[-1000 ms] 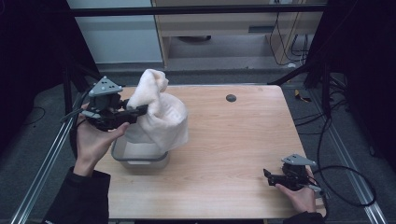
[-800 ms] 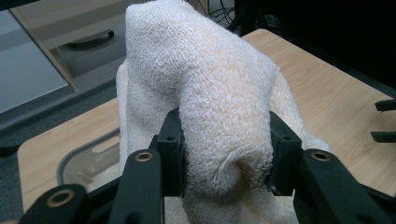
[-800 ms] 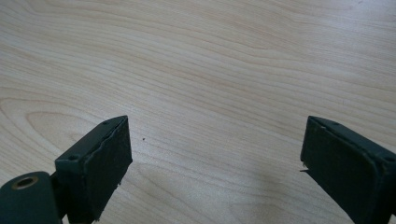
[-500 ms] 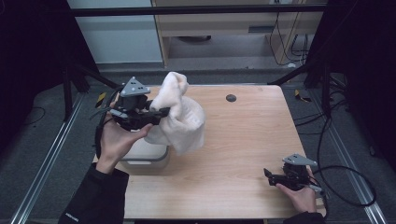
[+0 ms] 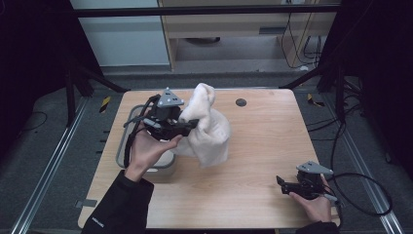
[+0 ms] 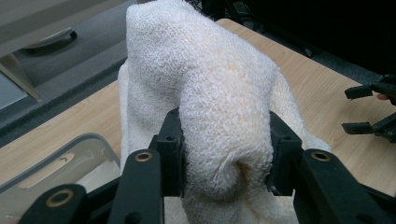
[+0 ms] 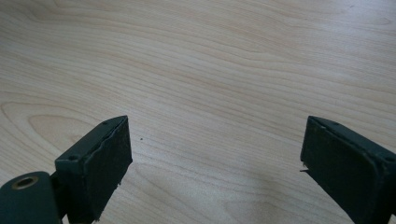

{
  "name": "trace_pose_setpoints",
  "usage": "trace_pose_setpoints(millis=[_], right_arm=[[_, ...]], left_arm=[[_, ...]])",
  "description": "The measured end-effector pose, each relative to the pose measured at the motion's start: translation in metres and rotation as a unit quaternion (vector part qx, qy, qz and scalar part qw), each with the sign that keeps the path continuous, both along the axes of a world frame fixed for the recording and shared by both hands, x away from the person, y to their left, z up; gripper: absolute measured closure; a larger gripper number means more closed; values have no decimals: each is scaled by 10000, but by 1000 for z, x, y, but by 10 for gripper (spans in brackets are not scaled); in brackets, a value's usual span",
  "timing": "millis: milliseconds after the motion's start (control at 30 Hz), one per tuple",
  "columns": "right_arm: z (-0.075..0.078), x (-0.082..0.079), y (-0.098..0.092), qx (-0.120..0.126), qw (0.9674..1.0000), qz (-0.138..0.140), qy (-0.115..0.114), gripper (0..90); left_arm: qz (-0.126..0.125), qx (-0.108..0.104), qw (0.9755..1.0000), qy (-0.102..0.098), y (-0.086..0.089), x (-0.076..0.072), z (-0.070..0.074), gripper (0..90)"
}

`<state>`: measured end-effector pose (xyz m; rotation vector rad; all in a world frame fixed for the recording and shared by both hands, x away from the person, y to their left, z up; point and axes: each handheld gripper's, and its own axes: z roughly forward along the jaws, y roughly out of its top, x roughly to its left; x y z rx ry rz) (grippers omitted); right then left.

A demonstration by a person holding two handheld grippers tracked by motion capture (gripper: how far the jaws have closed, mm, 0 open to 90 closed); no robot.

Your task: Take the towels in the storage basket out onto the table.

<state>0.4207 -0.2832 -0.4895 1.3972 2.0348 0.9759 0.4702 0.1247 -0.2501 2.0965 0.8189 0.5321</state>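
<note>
A white towel hangs bunched above the wooden table, lifted clear of the grey bin at the table's left. My left gripper is shut on the towel's fold, and the left gripper view has the cloth pinched between both black jaws. At the table's front right corner my right gripper rests low and open. Its two jaws stand wide apart over bare wood in the right gripper view.
A small dark round disc lies near the table's far edge. The bin's rim sits just left of the towel. A dark frame and cables surround the table. The other gripper appears far right in the left gripper view.
My left gripper has carried the towel up out of the bin and rightward toward the table's middle. The right gripper has stayed still.
</note>
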Motion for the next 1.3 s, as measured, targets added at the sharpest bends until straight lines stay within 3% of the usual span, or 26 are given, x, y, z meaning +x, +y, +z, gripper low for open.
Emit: trace_pose_setpoints(millis=[267, 600, 1300], right_arm=[[0, 0, -1, -42, 10000, 21, -47, 88], [0, 0, -1, -57, 10000, 15, -45, 88], [-1, 0, -1, -125, 9999, 29, -71, 87]], left_arm=[[-137, 62, 9998, 99, -20, 4, -19, 574], [-198, 114, 9993, 304, -33, 12, -45, 573], [-467, 120, 9974, 540, -66, 22, -91, 568]])
